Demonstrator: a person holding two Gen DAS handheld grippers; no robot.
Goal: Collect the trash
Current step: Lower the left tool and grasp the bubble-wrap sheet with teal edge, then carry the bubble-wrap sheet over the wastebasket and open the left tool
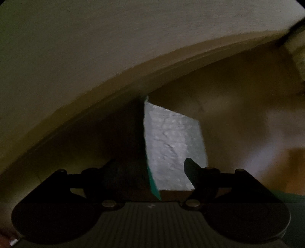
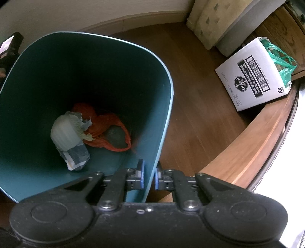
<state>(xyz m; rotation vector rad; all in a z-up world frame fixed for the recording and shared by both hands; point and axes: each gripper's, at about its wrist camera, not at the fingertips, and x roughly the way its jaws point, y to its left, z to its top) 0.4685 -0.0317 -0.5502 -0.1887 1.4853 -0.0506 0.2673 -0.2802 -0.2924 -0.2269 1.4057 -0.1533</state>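
Standing on brown wood floor (image 2: pixel 198 122), teal bin (image 2: pixel 106 76) near white wall (image 2: pixel 76 13).

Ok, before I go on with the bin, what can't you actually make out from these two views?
- Left wrist view: dark and blurred; the pale sheet between the left gripper's fingers can't be identified, nor whether it is gripped.
- Right wrist view: the bin's near wall is hidden behind the right gripper, clamped on its rim.
- Crumpled wrappers in the bin: print too small to read.
- Dettol box: contents hidden by the green bag.
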